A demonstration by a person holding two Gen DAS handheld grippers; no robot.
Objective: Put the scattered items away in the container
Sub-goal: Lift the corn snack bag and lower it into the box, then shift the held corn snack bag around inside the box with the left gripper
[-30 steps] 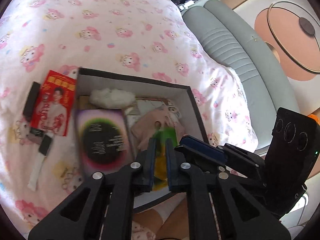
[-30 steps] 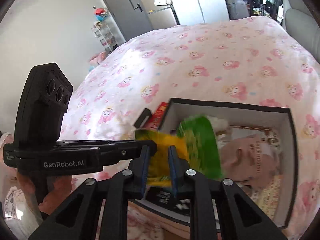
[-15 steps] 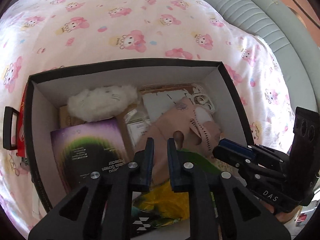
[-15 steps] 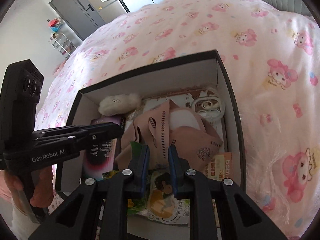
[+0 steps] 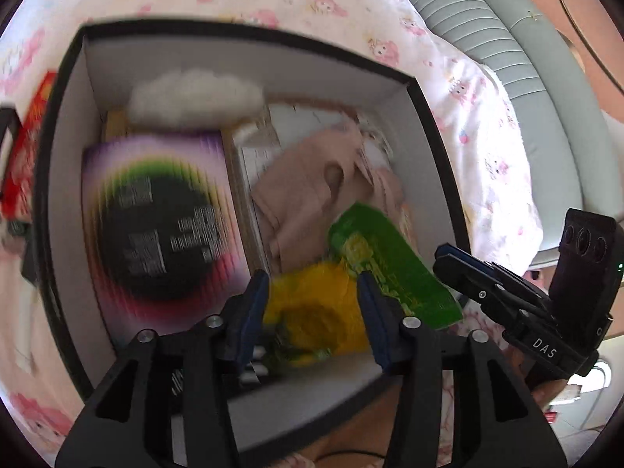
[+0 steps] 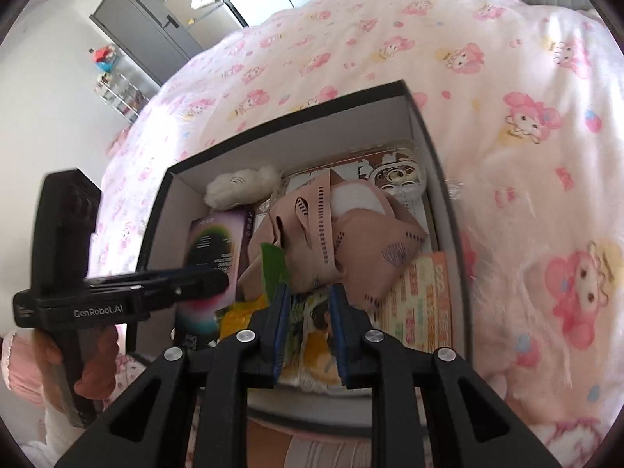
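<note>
My left tongs have just been opening, the yellow-green packet loose between them in the box. My right tongs, also opening, are parted, gripping nothing. Only the left view shows the red packet outside at 9 o'clock.

A bed with a white cover printed with pink cartoon figures fills most of both views. A black box with white inner walls sits directly on the cover, in the centre of each frame. At the left edge of the left wrist view, a red printed packet lies on the cover just beside the box's left wall.
</note>
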